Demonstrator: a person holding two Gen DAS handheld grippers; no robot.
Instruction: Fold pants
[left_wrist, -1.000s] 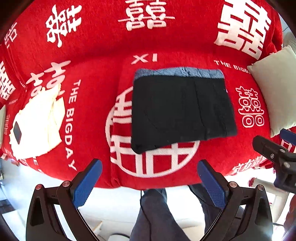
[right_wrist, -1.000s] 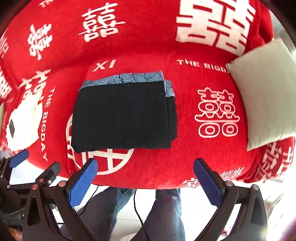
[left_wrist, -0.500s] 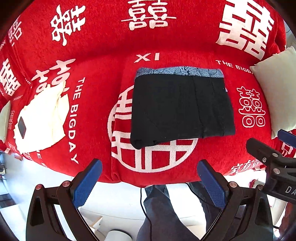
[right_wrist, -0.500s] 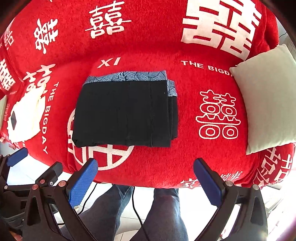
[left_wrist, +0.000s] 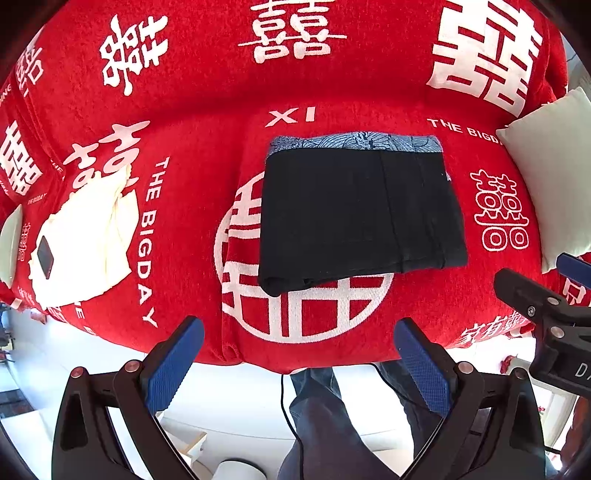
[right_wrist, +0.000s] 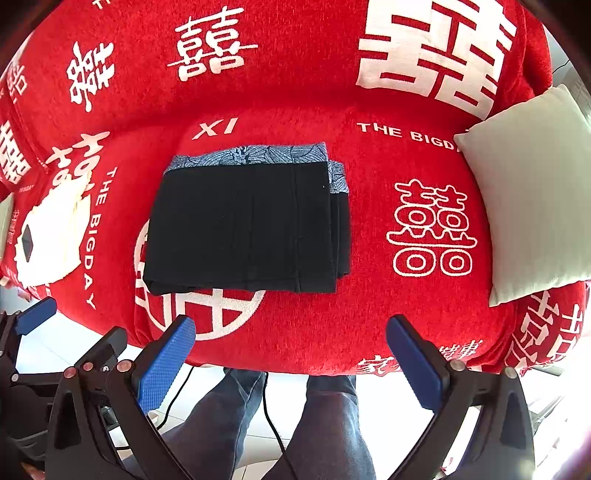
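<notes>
The black pants (left_wrist: 358, 214) lie folded into a flat rectangle on the red sofa seat (left_wrist: 192, 192), with a blue patterned waistband along the far edge. They also show in the right wrist view (right_wrist: 247, 225). My left gripper (left_wrist: 299, 365) is open and empty, held off the sofa's front edge, well short of the pants. My right gripper (right_wrist: 291, 363) is open and empty too, also off the front edge. The right gripper's black frame shows at the right of the left wrist view (left_wrist: 546, 317).
A white cushion (right_wrist: 532, 192) leans at the sofa's right end. A cream folded cloth (left_wrist: 85, 240) with a small dark object (left_wrist: 45, 256) on it lies at the left. The person's legs (right_wrist: 325, 424) and a cable (left_wrist: 284, 398) are below the seat edge, over a white floor.
Both grippers have drawn back from the sofa, so the seat and pants sit a little farther away and more floor shows. The pants have not moved.
</notes>
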